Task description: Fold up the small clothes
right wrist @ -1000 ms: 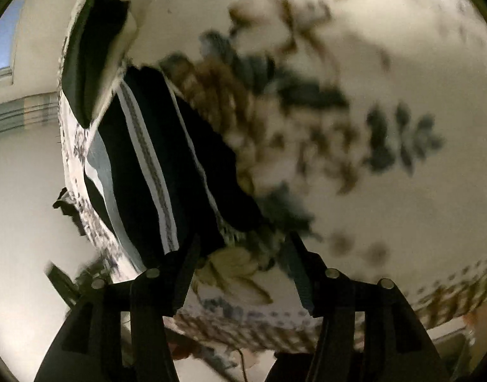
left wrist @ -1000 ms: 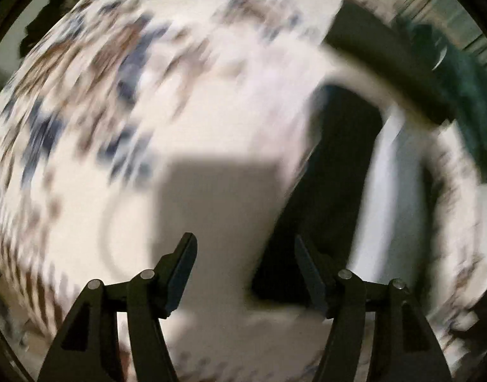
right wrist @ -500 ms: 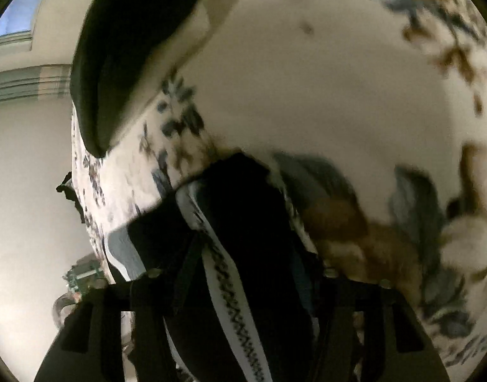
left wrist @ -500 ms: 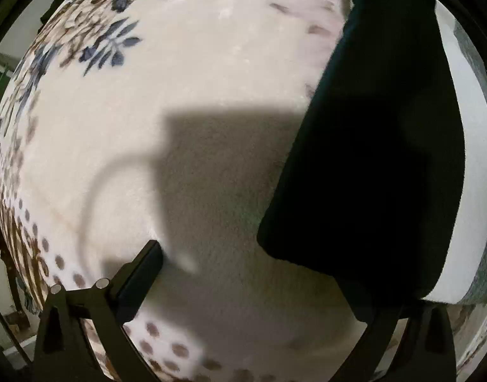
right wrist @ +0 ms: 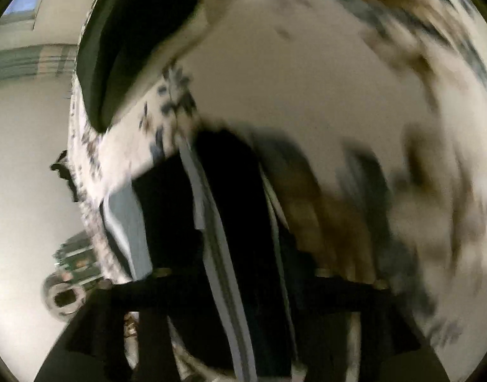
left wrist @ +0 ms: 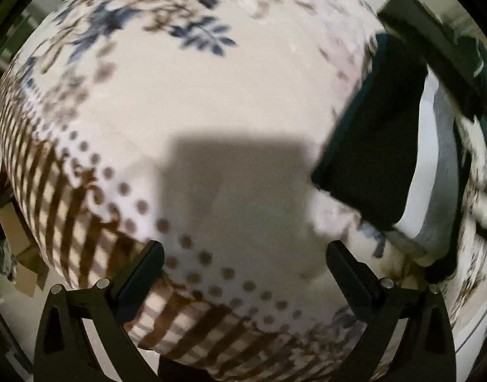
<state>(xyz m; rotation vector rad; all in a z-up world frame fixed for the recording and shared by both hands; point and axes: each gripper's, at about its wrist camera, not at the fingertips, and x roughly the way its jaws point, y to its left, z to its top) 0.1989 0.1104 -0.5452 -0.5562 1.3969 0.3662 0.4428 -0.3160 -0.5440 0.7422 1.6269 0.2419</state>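
Left wrist: left tool (left wrist: 243, 273) released, jaws wide over bare floral blanket (left wrist: 237, 95), nothing between them. Dark striped garment (left wrist: 380, 146) lies right of it, apart.

Right wrist: right tool (right wrist: 237, 273) blurred; jaws have just been opening, garment (right wrist: 230, 197) runs between them, grip state unclear. Risk: cloth slips mid-fold, layers skew. Dark pillow (right wrist: 138, 38) at the blanket edge, off the path.
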